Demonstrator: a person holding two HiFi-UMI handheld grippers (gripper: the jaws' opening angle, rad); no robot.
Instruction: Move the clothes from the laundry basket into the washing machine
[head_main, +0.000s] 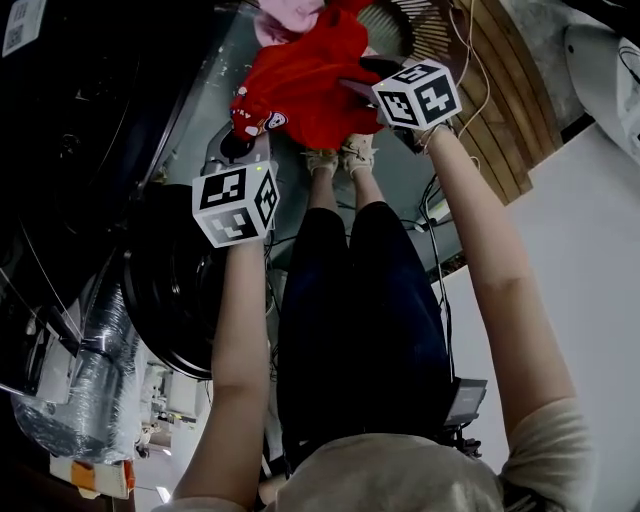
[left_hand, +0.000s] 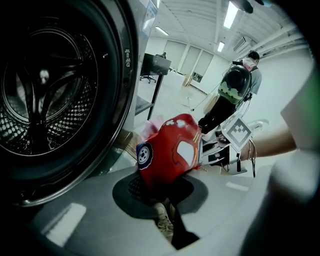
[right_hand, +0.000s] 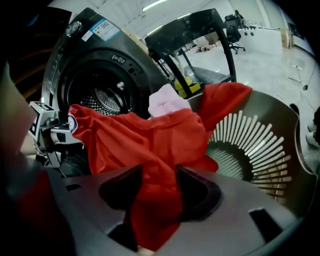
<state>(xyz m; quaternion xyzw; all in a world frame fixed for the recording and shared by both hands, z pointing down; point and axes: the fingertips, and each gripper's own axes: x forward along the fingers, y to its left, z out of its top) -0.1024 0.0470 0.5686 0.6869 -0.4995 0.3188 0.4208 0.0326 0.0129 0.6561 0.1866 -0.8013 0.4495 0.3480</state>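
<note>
Red wheel-patched garment (head_main: 310, 85) hangs over the grey slatted laundry basket (right_hand: 260, 145), pinched in my left gripper's (left_hand: 159, 200) closed fingers, nearer the black washing machine's open drum (left_hand: 45, 90), while my right gripper's (right_hand: 159, 192) spread fingers loosely straddle its other end.

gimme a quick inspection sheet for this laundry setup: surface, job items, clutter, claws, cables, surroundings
surface: pale floor
job's things: red garment held above the laundry basket; pink garment behind it; washing machine door open
clutter: silver duct hose beside the machine
grippers: left gripper claw shut on the red garment; right gripper claw open, red cloth between
cables: thin wires near the right hand
surroundings: another person, black desk
</note>
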